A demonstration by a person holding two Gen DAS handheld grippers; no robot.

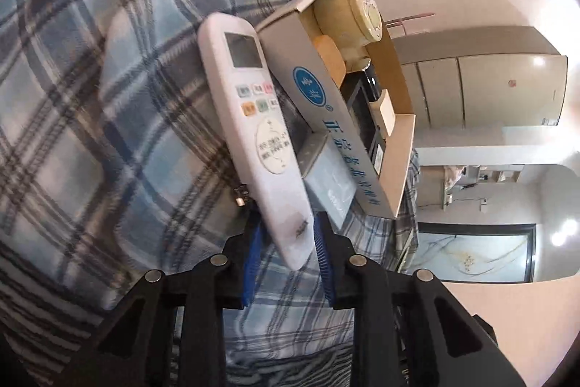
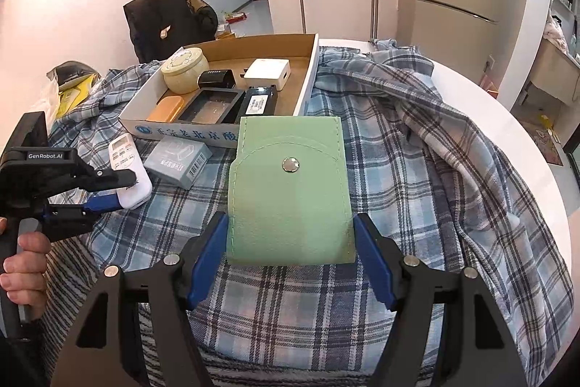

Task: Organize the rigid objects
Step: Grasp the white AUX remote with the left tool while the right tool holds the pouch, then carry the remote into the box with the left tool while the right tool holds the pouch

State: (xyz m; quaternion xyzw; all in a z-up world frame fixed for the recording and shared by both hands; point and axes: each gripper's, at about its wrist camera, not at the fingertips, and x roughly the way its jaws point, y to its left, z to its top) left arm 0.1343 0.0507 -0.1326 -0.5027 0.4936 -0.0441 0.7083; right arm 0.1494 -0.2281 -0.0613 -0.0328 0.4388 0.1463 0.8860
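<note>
We have the white remote [image 1: 253,118] pinched at its near end in the left hand-held gripper [image 1: 286,252], just left of the cardboard tray [image 2: 308,75] on the plaid-covered worktop [image 2: 398,169]. We should lift it level and clear the tray wall. Our right hand-held gripper [image 2: 290,260] clamps the green pouch [image 2: 290,191], near.

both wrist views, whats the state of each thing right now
left gripper: shut on the white remote's end
white remote: gripped, on the plaid cloth
right gripper: shut on the green pouch
green pouch: snap fastened, held by its sides
cardboard tray: open, partly filled
grey box: closed, flat beside the tray
</note>
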